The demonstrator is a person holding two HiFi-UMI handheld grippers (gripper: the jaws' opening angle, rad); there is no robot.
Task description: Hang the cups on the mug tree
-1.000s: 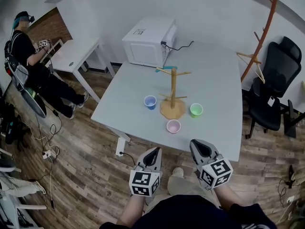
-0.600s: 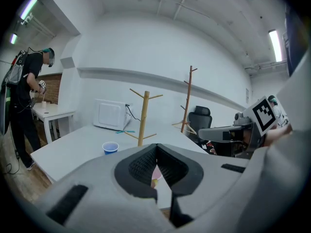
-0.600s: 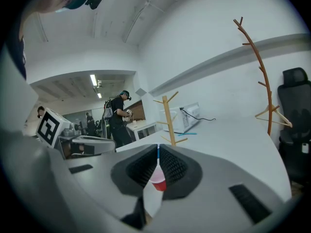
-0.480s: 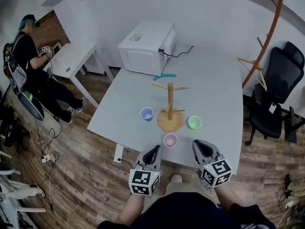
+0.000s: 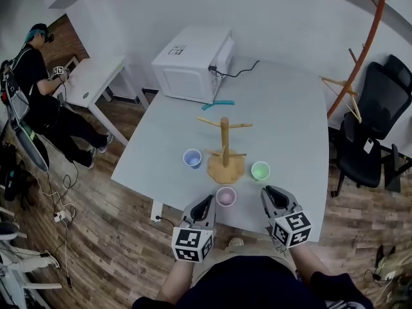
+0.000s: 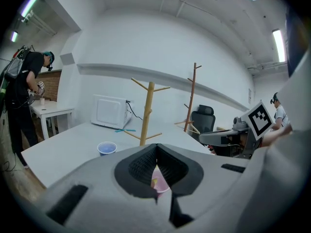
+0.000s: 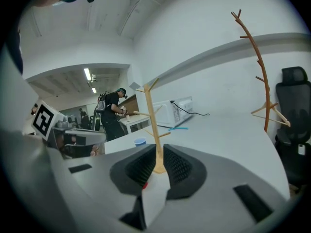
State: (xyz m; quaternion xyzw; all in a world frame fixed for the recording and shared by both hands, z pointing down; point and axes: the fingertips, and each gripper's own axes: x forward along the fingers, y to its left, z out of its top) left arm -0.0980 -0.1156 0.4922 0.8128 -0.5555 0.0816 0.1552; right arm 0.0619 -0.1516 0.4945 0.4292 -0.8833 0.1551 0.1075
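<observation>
A wooden mug tree [image 5: 224,148] stands upright on the white table [image 5: 290,114], all its pegs bare. Around its base stand a blue cup [image 5: 192,158], a green cup [image 5: 260,170] and a pink cup [image 5: 225,196]. My left gripper [image 5: 206,203] is shut and empty at the table's near edge, just left of the pink cup. My right gripper [image 5: 271,193] is shut and empty, just in front of the green cup. In the left gripper view the tree [image 6: 147,111] and blue cup [image 6: 107,148] lie ahead. The right gripper view shows the tree [image 7: 152,123] straight ahead.
A white microwave [image 5: 190,63] sits at the table's far left, with a teal object [image 5: 217,105] beside it. A black office chair [image 5: 368,131] and a coat stand [image 5: 368,40] are to the right. A person [image 5: 35,76] stands at a small desk on the far left.
The table and cups have drawn nearer to both grippers, which now reach the table's near edge. Both grippers stayed shut.
</observation>
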